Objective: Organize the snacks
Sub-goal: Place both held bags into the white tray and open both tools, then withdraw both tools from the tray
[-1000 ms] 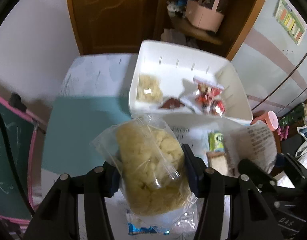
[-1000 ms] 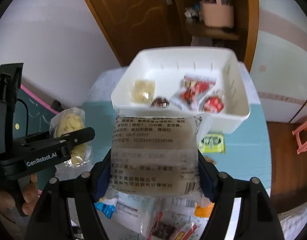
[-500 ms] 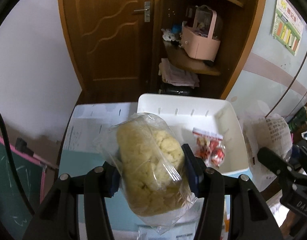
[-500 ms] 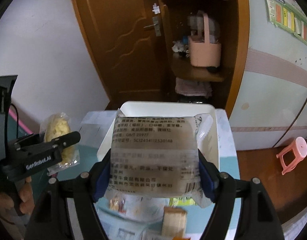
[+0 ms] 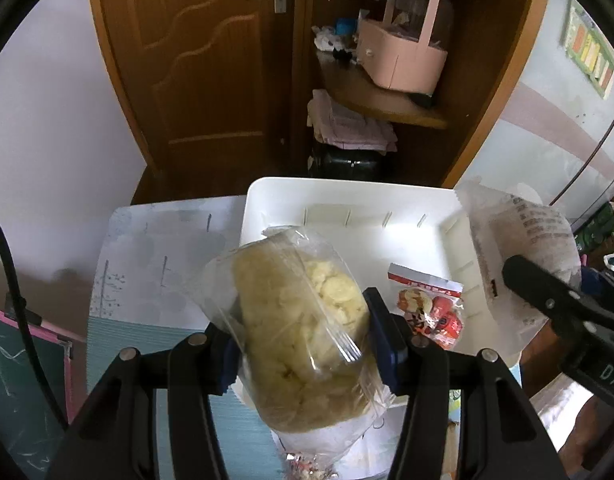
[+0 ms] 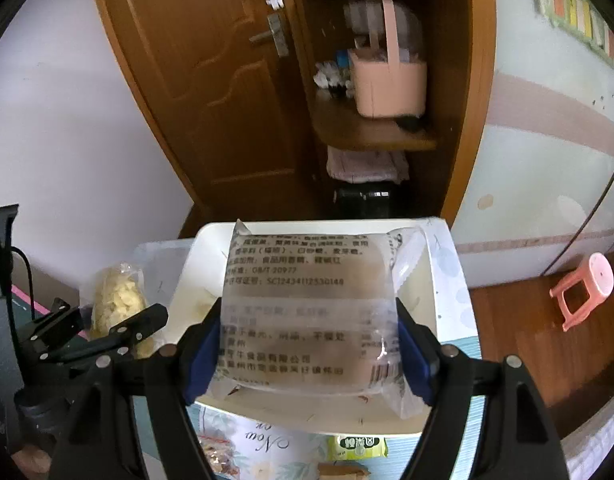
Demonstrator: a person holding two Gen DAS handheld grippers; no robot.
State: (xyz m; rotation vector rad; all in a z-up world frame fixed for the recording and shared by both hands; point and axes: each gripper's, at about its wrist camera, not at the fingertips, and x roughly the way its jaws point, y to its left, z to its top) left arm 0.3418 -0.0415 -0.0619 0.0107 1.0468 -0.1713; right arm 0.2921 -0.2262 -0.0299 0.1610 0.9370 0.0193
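Note:
My left gripper [image 5: 303, 344] is shut on a clear bag of pale yellow chips [image 5: 303, 328] and holds it above the near left part of the white bin [image 5: 347, 196]. A red snack pack [image 5: 427, 308] lies inside the bin. My right gripper [image 6: 307, 348] is shut on a clear flat packet with printed text [image 6: 303, 312], held over the white bin [image 6: 415, 424]. The left gripper with the chip bag [image 6: 119, 300] shows at the left of the right wrist view. The printed packet [image 5: 523, 248] shows at the right of the left wrist view.
The bin stands on a table with a teal mat [image 5: 119, 360] and a floral cloth [image 6: 263, 440]. A green snack pack [image 6: 357, 448] and other packets lie near the front. Behind are a wooden door [image 5: 211, 60], a shelf with a pink basket [image 5: 403, 60] and a pink stool [image 6: 583, 288].
Both grippers have moved forward and up with their packets, from short of the bin to over it. The bin now fills less of each view behind the packets.

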